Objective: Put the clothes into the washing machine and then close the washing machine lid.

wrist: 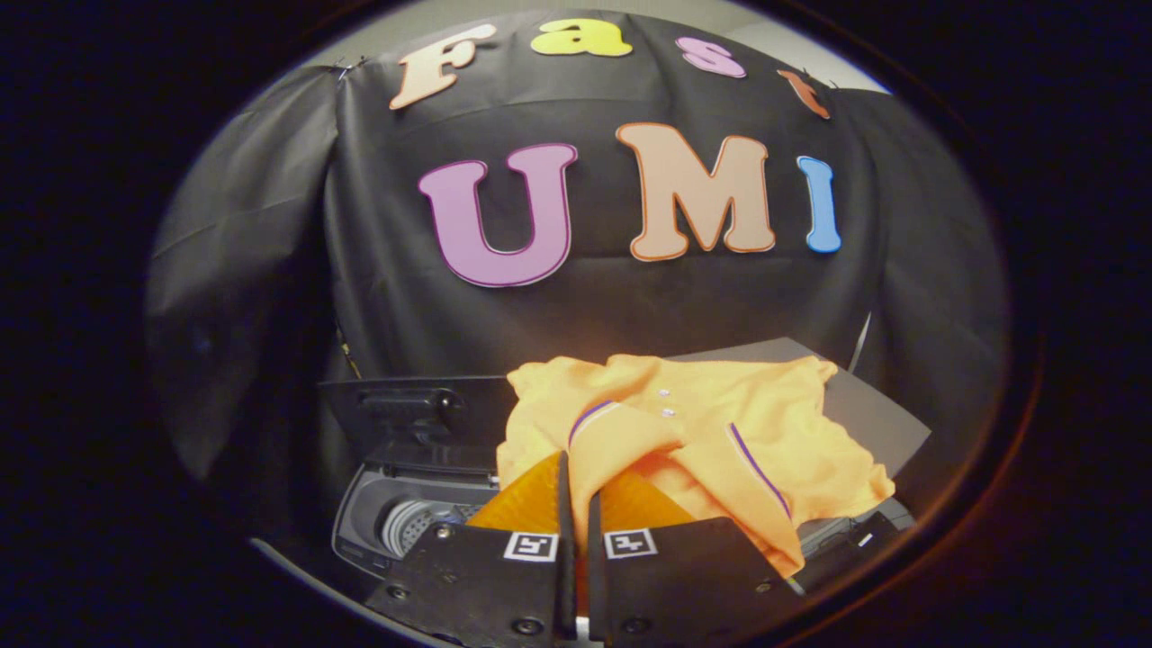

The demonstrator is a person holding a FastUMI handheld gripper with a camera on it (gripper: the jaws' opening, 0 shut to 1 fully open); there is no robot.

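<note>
My gripper is shut on an orange polo shirt with purple-trimmed collar and small buttons. The shirt hangs from the fingers and spreads out ahead of them. Below and to the left of the fingers lies the open washing machine, its grey top rim and the metal drum visible. The machine's dark lid stands raised behind the opening, left of the shirt. The shirt hides the right part of the opening.
A dark flat surface lies behind and right of the shirt. Black cloth walls close the booth behind and to the left of the machine.
</note>
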